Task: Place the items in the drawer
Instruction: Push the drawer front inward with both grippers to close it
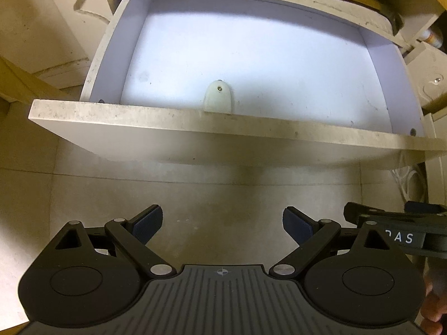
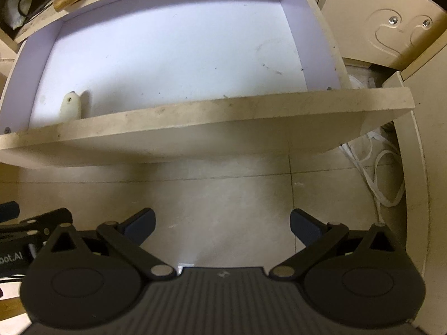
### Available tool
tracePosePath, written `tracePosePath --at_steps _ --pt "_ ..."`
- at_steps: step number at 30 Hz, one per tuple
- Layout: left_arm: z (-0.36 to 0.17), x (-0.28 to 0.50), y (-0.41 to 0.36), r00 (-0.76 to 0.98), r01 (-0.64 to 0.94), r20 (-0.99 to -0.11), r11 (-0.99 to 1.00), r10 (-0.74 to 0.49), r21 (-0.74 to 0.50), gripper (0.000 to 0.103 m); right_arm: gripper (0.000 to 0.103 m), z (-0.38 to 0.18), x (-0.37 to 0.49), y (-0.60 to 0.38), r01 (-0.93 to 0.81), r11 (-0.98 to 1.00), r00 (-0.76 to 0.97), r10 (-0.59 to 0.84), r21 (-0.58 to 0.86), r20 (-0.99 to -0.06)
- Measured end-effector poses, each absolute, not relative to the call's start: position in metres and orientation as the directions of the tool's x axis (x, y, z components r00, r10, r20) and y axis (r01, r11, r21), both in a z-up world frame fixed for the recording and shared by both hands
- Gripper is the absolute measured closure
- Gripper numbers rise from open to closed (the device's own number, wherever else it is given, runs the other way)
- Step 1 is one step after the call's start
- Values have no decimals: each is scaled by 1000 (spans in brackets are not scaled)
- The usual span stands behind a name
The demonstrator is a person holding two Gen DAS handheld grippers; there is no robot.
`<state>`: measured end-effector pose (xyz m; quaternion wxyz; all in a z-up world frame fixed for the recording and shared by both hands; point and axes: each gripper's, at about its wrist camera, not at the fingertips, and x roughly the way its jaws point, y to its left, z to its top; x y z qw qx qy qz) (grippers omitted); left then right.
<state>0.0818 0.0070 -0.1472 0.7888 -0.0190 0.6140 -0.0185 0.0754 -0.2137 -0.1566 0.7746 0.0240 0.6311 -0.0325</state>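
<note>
While both tools hang above the tiled floor (image 1: 195, 195), the left gripper (image 1: 222, 224) and right gripper (image 2: 222, 224) each spread two fingers, grasping nothing. One pulled-out drawer (image 1: 212, 124) lies ahead, long axis left to right, holding one pale plastic bracket (image 1: 218, 97) against its front panel.

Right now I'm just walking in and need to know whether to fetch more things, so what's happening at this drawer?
A person holds two black two-finger grippers over the tiled floor in front of a pulled-out beige wooden drawer. The left gripper and the right gripper are both open and carry nothing. The drawer's pale lavender inside shows no items, only a small whitish plastic fitting screwed behind the front panel. Nothing has been placed inside yet.
</note>
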Motion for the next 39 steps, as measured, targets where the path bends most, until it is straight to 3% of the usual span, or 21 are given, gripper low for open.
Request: tracePosePath --at_steps 14,24,39 --pt "-138 80 -3 431 38 -902 999 -9 8 8 0 -153 77 -213 57 998 333 -41 -23 -942" --pt "-133 82 -2 524 -24 -850 999 52 46 8 0 -137 76 -215 80 996 504 -71 -35 -861" --pt "-130 83 -4 544 -13 -836 997 68 72 8 0 -136 76 -211 49 996 531 -91 -77 -843"
